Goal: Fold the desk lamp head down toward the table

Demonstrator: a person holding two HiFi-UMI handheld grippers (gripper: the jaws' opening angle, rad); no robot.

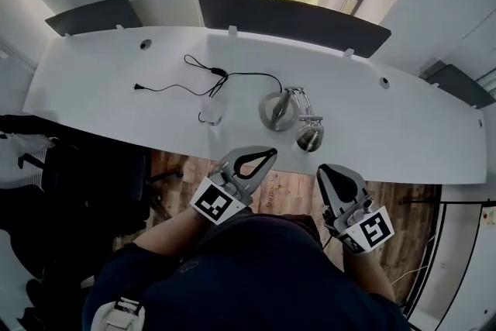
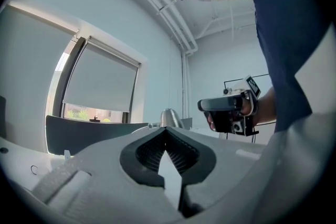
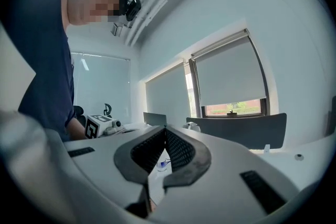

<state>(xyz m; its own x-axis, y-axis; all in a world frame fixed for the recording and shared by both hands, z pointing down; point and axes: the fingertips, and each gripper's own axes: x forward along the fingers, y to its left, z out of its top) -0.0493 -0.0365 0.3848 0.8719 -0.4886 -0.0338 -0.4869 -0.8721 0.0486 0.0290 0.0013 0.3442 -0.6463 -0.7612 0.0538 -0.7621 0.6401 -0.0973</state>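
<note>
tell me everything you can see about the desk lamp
The desk lamp looks like brushed silver metal: a round disc base, a short jointed arm bent over it, and a cone-shaped head near the white table's front edge. A thin black cord trails left from it to a plug lying on the table. Only the table touches it.

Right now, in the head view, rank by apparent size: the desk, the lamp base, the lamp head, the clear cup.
1. desk
2. lamp base
3. lamp head and clear cup look about alike. The head may sit nearer the camera, so I won't rank them.
</note>
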